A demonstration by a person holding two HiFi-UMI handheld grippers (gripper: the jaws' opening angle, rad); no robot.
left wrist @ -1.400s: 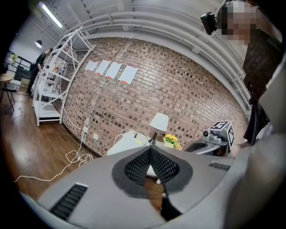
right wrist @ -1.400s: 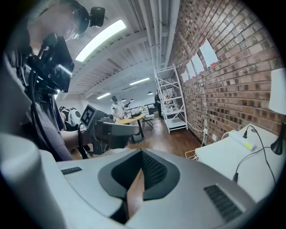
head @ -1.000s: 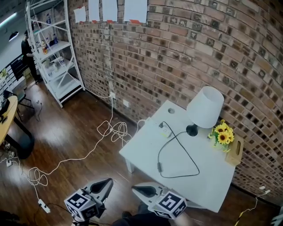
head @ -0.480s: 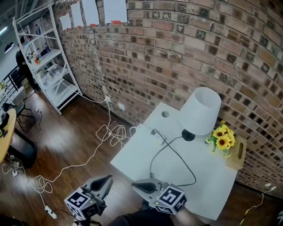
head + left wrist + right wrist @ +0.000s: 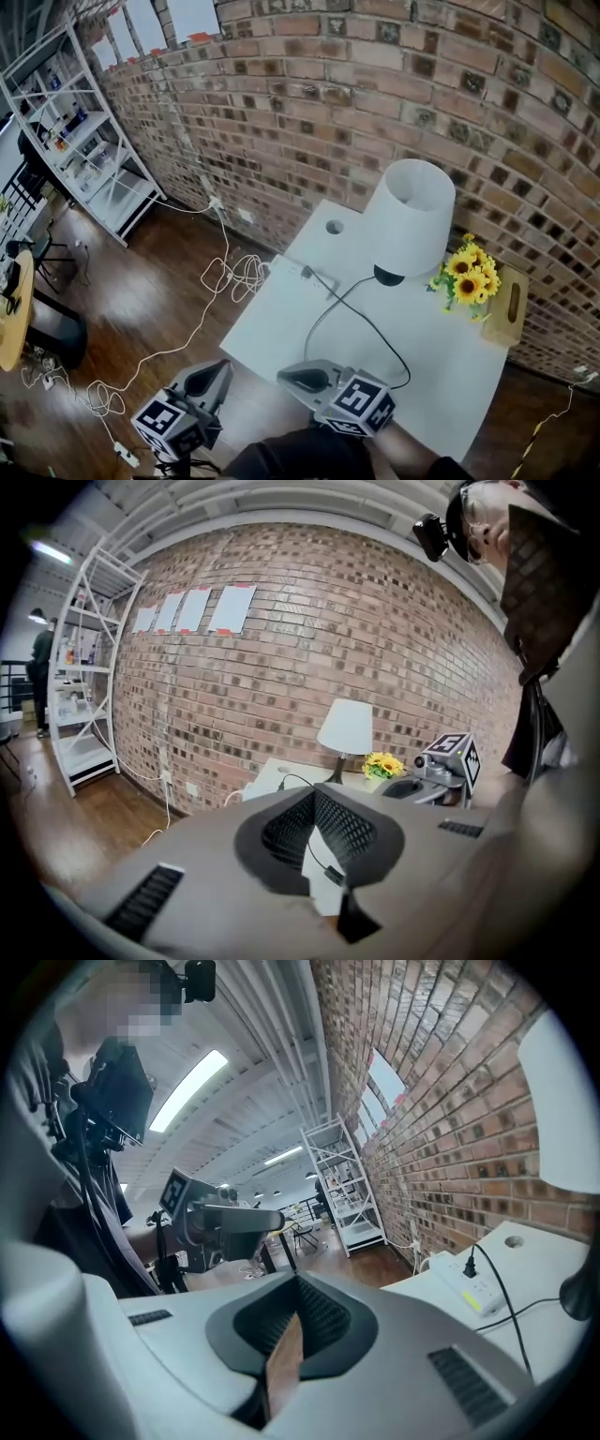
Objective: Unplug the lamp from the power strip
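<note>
Closer to the tabletop (image 5: 281, 323) than before; left tongs (image 5: 208, 380) and right tongs (image 5: 305, 378) shut, empty, just approaching; plug (image 5: 308, 274) sits in the power strip (image 5: 289, 267).

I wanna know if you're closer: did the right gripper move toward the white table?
Yes. The right gripper came forward toward the table: it now overlaps the near edge; earlier it fell short.

Your head view is evenly bright and sharp around the table (image 5: 450, 375). The wall (image 5: 309, 112) behind the table bows toward the edges, and the floor (image 5: 141, 291) left of it carries pale glare. Both gripper views go black in the corners and soft close to the lens. In the right gripper view, a ceiling light (image 5: 192, 1077) glows high above the table, and the lamp (image 5: 567, 1110) looks washed out.
</note>
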